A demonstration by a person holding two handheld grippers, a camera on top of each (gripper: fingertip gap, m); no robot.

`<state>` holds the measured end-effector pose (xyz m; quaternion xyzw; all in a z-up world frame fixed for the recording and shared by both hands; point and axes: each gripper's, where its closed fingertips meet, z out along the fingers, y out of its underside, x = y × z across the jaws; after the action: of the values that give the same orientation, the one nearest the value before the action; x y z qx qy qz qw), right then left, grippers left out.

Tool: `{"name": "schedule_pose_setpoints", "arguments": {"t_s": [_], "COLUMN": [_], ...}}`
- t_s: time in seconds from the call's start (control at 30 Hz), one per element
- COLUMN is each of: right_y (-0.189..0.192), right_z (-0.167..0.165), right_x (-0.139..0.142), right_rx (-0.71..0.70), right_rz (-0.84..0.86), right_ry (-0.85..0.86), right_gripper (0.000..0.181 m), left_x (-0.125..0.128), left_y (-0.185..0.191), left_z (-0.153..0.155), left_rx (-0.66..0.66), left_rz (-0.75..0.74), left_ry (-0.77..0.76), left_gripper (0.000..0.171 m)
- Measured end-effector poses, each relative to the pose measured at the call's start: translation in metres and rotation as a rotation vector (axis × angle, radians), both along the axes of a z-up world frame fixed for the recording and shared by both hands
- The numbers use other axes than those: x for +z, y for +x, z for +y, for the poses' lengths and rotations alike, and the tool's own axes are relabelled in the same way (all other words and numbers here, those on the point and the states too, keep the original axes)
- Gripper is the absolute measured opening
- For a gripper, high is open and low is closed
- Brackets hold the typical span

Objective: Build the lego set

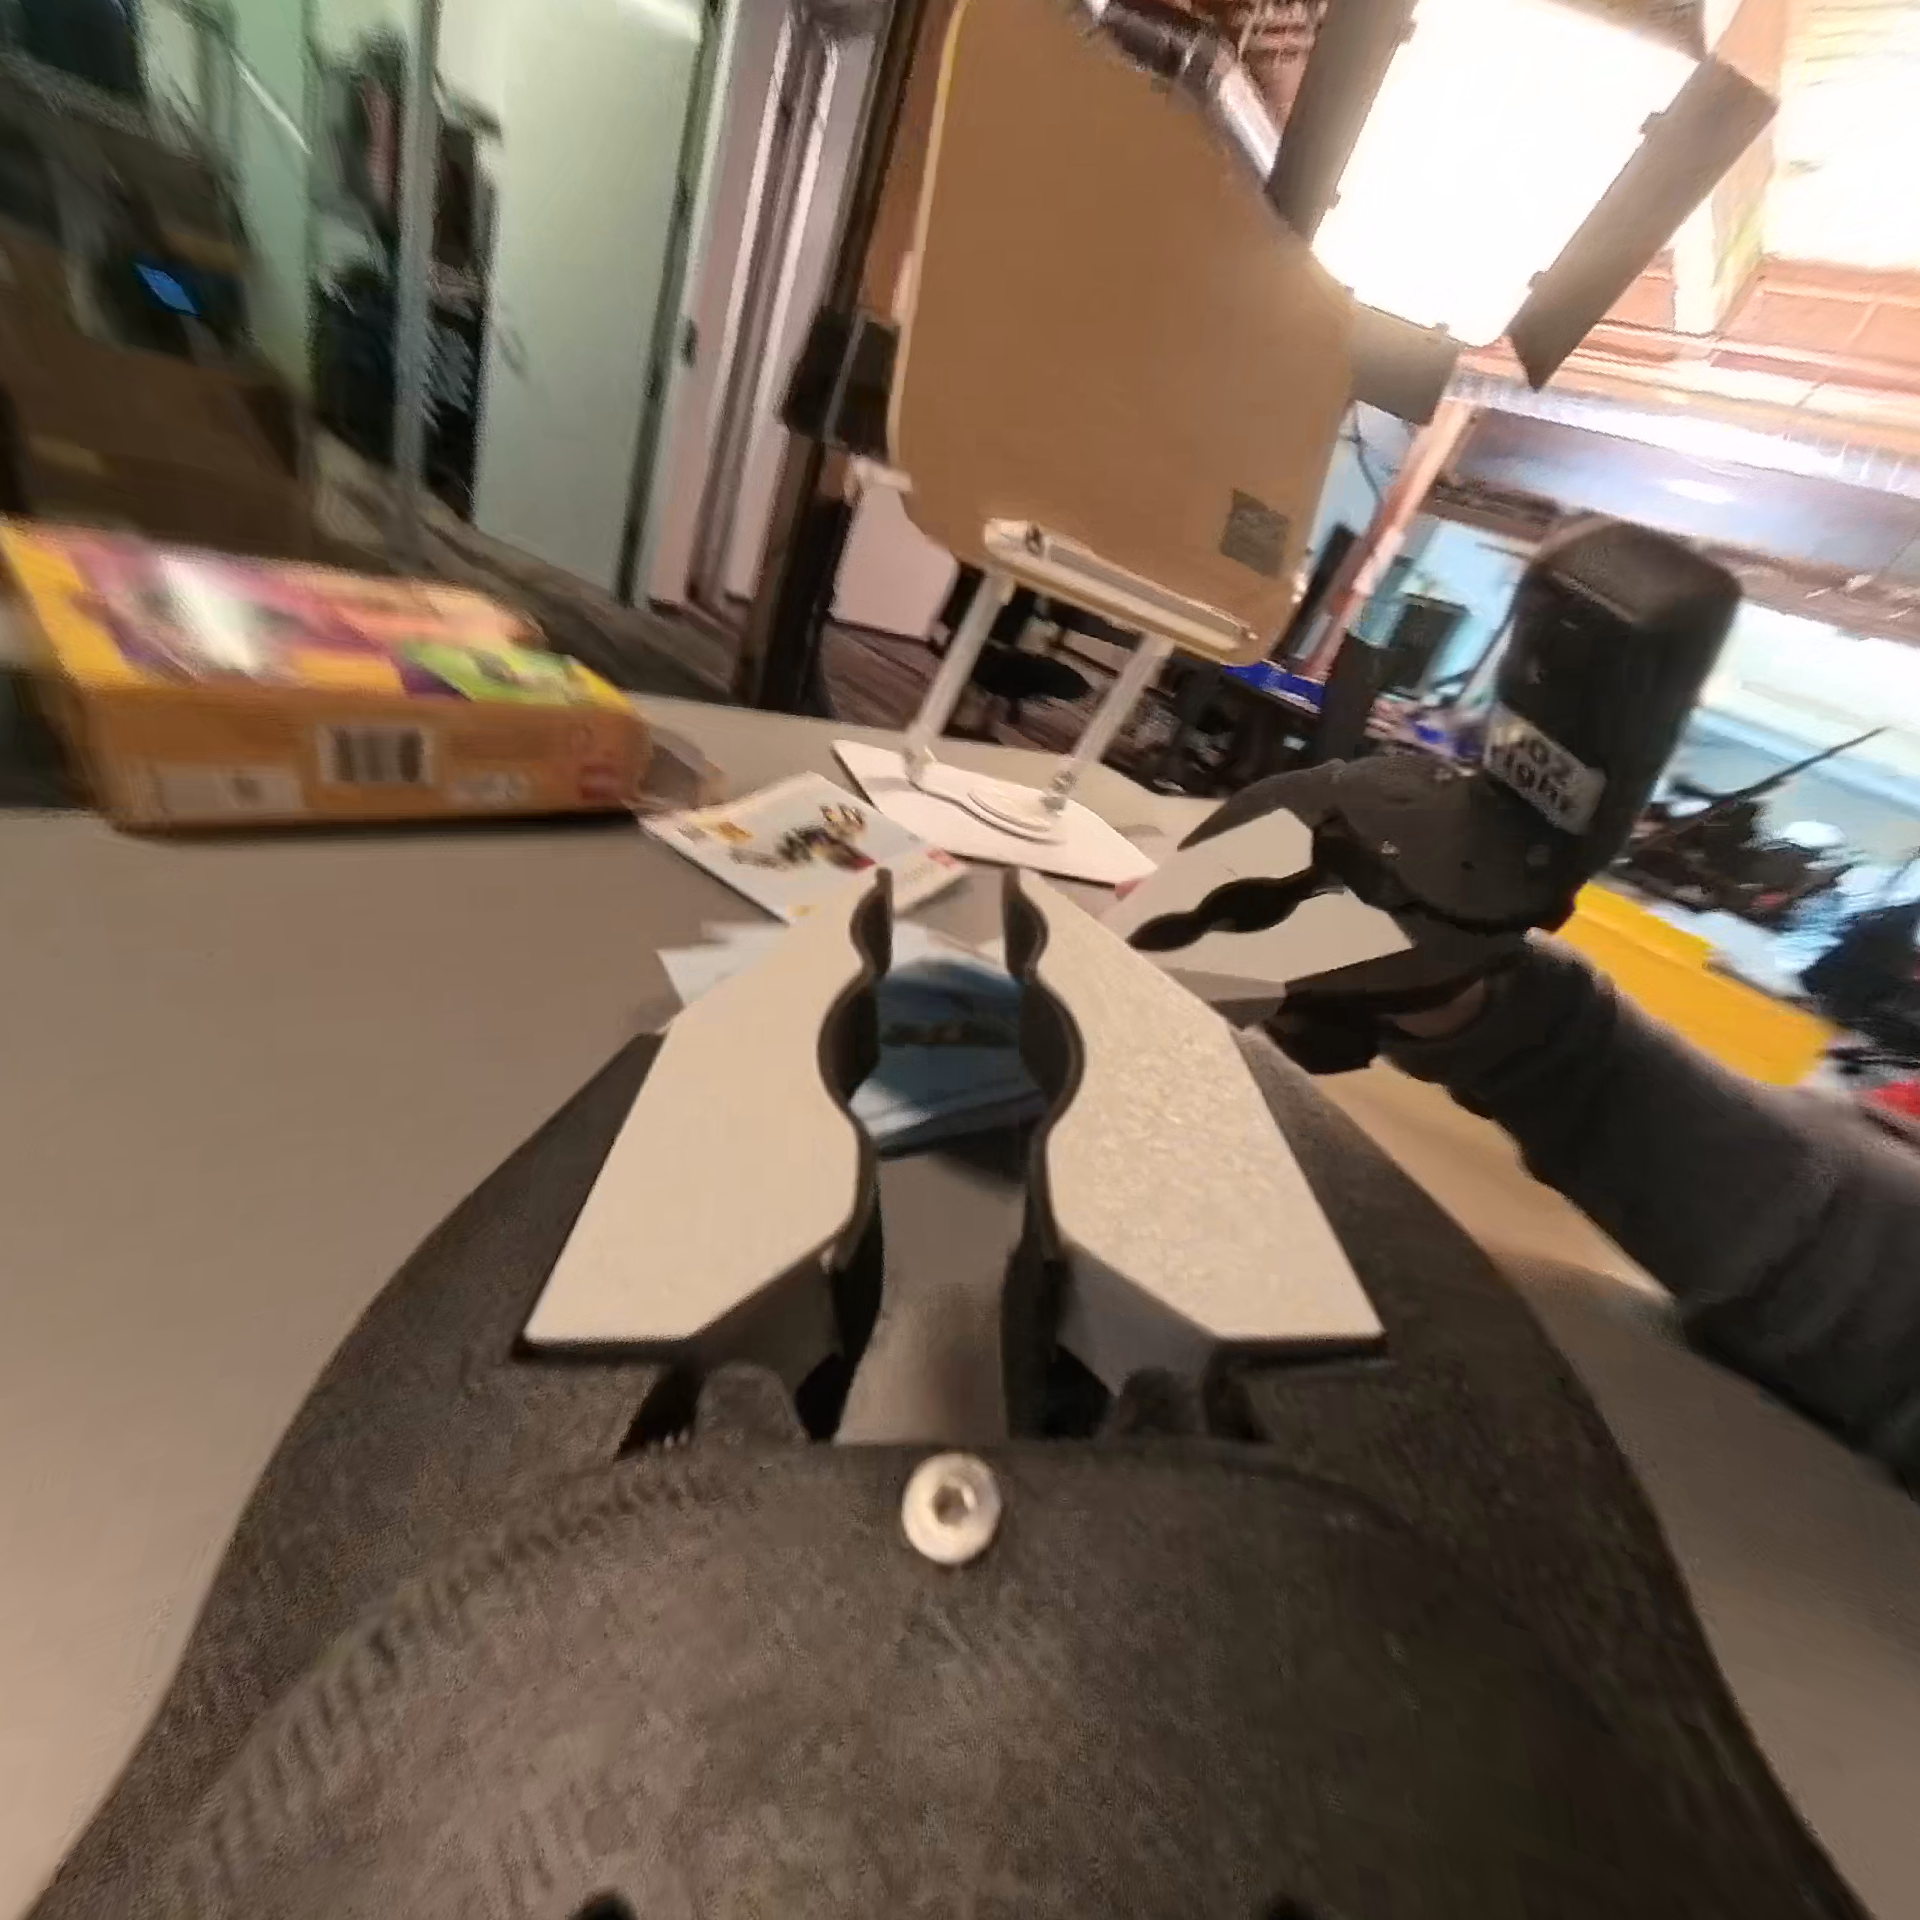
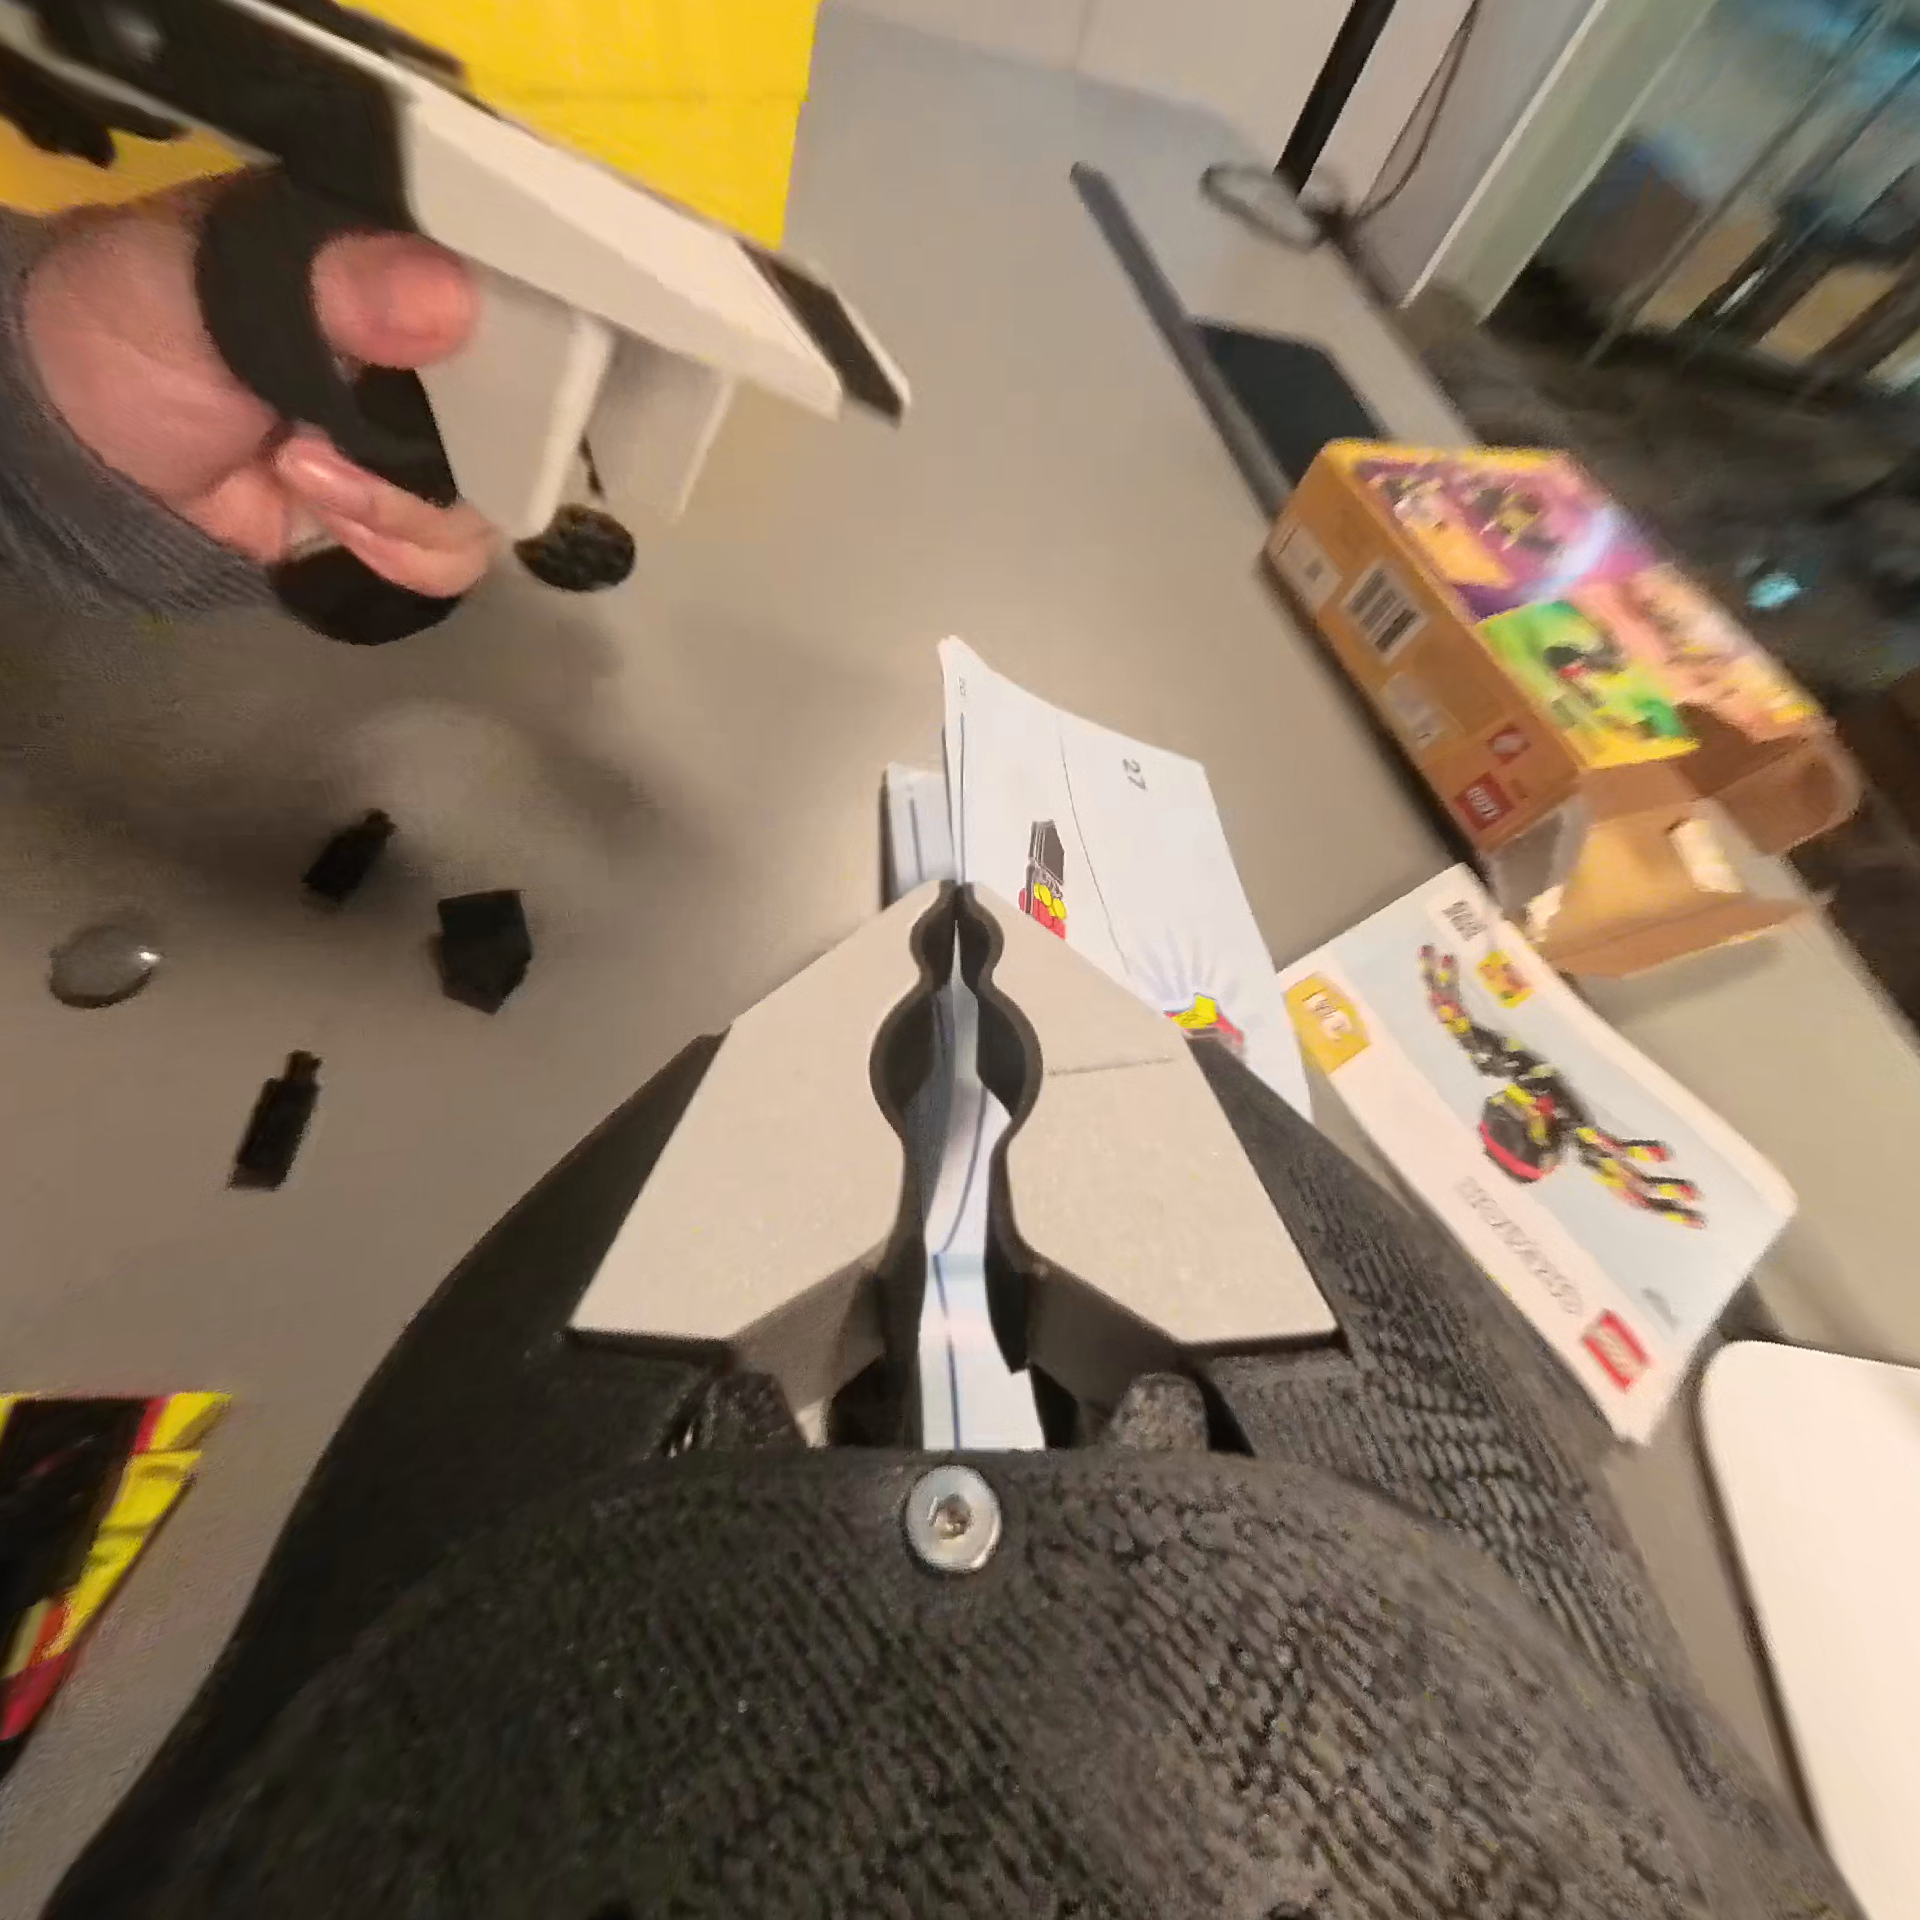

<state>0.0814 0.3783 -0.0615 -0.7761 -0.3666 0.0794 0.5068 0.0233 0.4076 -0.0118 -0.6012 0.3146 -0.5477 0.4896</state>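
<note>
My right gripper is shut on a page of the open instruction booklet; a strip of the page shows between its fingers. My left gripper is open and empty, above the booklet's blue page. It also shows at the top left of the right wrist view, held by a hand above the table. The right gripper shows at the right of the left wrist view. Three small black Lego pieces lie on the grey table, left of the booklet. A round black piece lies under the left gripper.
The yellow Lego box lies at the far right, open at its near end. A second booklet lies beside my right gripper. A clear round piece and a printed bag are at the left. A board on a stand stands behind. My right fingertips sit around 9 centimetres from my left ones.
</note>
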Motion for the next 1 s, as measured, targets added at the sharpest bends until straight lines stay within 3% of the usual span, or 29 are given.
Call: {"name": "schedule_pose_setpoints", "arguments": {"t_s": [0.1,0.17,0.23,0.4,0.57,0.83,1.0], "right_y": [0.006,0.009,0.010,0.010,0.010,0.011,0.015], "right_z": [-0.006,-0.010,-0.012,-0.014,-0.014,-0.014,-0.016], "right_x": [0.011,0.015,0.019,0.025,0.026,0.025,0.024], "right_rx": [-0.014,-0.020,-0.024,-0.021,-0.022,-0.030,-0.054], "right_rz": [-0.113,-0.204,-0.260,-0.343,-0.363,-0.368,-0.346], "right_ry": [0.197,0.290,0.362,0.474,0.506,0.508,0.495], "right_gripper": [0.000,0.000,0.000,0.000,0.000,0.000,0.001], "left_x": [-0.019,-0.014,-0.011,-0.024,-0.015,-0.017,-0.021], "left_y": [0.018,0.028,0.032,0.044,0.046,0.049,0.050], "left_z": [-0.009,-0.018,-0.014,-0.010,-0.011,-0.015,-0.016], "left_rx": [-0.211,-0.365,-0.393,-0.403,-0.486,-0.492,-0.456], "left_rz": [0.014,-0.085,-0.148,-0.088,-0.186,-0.157,-0.117], "left_ry": [-0.347,-0.546,-0.636,-0.740,-0.825,-0.809,-0.766], "left_gripper": [0.023,0.033,0.037,0.037,0.023,0.001,0.000]}}
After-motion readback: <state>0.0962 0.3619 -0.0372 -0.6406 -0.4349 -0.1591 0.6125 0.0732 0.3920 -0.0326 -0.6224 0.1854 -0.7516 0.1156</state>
